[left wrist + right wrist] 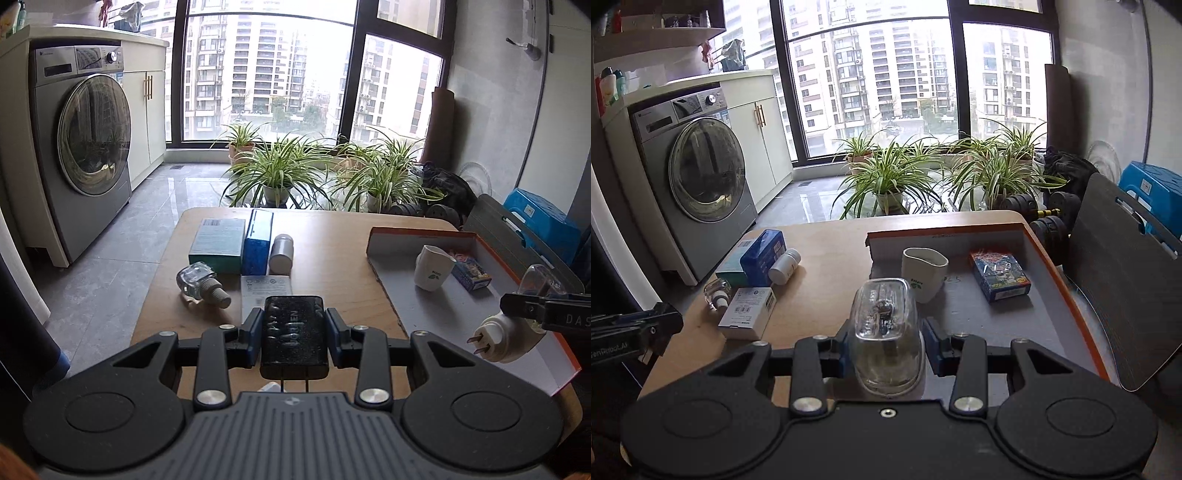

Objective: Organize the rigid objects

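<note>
Left wrist view has the left claw (293,334) closed on a black charger block (293,332), its blue pads (255,334) pressed against both sides and the block's two prongs pointing back toward the camera, held above the near part of the wooden surface (332,258). Just beyond the block lies a white box (264,286), partly hidden by it. To its left a clear bottle with a ribbed white neck (201,284) lies on its side. Farther on, a teal box (218,245), a blue box (258,242) and a small white cylindrical bottle (281,253) lie side by side, touching or nearly so. On the right of the surface sits a shallow grey tray with an orange rim (480,314), holding a white cup with a green leaf mark (432,267) and a small colourful box (471,273) just beside it. Right wrist view shows the right claw (886,350) clamped on a clear-domed plug-in device (884,332), gripped at its sides and held over the near left corner of the tray; from the left view its white base with two prongs points left. Ahead of it in the tray stand the cup and, well apart to the right, the colourful box. Beyond the surface are a washing machine (698,177) and potted plants (886,173) by the window.
</note>
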A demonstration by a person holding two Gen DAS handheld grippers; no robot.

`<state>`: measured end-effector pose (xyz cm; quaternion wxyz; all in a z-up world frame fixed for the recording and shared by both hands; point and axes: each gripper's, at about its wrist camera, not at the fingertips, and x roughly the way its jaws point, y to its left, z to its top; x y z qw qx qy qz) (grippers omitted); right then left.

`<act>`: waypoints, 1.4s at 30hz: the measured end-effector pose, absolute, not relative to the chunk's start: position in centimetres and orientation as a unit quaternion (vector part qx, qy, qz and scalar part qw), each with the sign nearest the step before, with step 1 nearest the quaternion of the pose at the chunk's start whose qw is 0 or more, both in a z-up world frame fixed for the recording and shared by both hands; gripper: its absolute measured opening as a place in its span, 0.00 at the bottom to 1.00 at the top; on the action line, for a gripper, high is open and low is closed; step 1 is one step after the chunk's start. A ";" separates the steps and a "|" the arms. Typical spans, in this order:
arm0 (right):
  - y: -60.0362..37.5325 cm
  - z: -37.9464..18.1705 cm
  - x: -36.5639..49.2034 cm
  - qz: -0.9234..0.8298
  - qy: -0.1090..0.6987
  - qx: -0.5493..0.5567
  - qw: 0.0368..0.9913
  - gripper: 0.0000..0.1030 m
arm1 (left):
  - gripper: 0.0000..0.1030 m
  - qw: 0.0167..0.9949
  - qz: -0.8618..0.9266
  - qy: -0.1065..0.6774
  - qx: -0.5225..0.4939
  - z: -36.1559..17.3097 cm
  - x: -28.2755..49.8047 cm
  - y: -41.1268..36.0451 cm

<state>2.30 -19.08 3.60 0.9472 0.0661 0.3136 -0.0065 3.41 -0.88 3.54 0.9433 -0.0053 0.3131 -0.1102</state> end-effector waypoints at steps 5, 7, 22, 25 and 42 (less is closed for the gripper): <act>-21.8 3.7 0.7 -0.029 0.306 0.069 0.949 0.46 | 0.35 0.939 -0.144 0.313 -0.005 3.6 3.0 -4.8; -22.8 3.7 0.2 -0.036 0.304 0.072 0.949 0.46 | 0.35 0.936 -0.157 0.316 -0.005 3.5 3.0 -6.2; -28.1 3.1 -0.4 -0.061 0.305 0.079 0.947 0.46 | 0.35 0.924 -0.197 0.327 0.008 2.3 3.4 -14.7; -28.4 2.9 0.1 -0.059 0.308 0.077 0.947 0.46 | 0.35 0.924 -0.195 0.328 0.011 2.2 3.6 -15.4; -29.5 2.8 2.3 -0.046 0.304 0.066 0.949 0.46 | 0.35 0.927 -0.180 0.329 0.011 2.6 4.8 -17.6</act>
